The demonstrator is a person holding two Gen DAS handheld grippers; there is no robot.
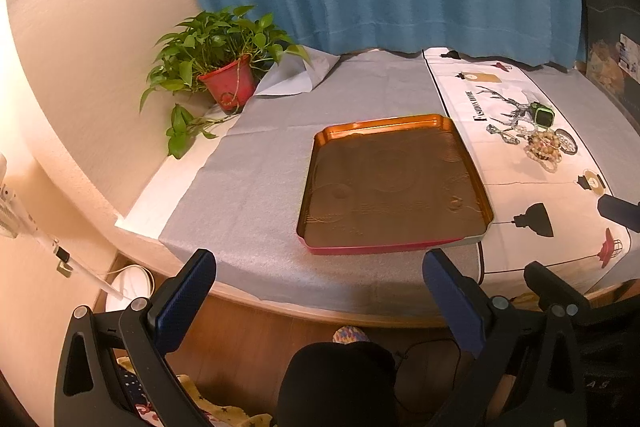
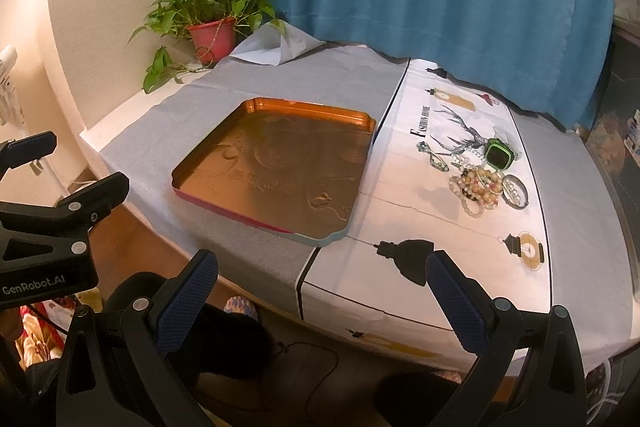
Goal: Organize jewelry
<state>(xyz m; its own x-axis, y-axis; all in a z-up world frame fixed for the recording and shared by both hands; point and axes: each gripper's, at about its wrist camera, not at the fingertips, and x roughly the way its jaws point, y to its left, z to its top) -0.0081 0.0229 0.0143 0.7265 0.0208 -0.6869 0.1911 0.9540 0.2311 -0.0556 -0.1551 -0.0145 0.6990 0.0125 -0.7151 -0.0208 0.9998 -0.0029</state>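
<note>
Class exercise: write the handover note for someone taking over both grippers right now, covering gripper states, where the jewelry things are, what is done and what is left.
Left gripper: open, empty, at the table's near edge.
Right gripper: open, empty, also short of the table.
Tray: on the grey cloth, nothing in it.
Jewelry pile: bead bracelets, with a green watch, on the white printed cloth right of the tray.
Done: nothing moved yet.
Left: all of the organizing.

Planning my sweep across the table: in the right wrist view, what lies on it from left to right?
potted plant → copper tray → green smartwatch, with the beaded bracelets just in front of it, too overlapped in left-right position to order.
</note>
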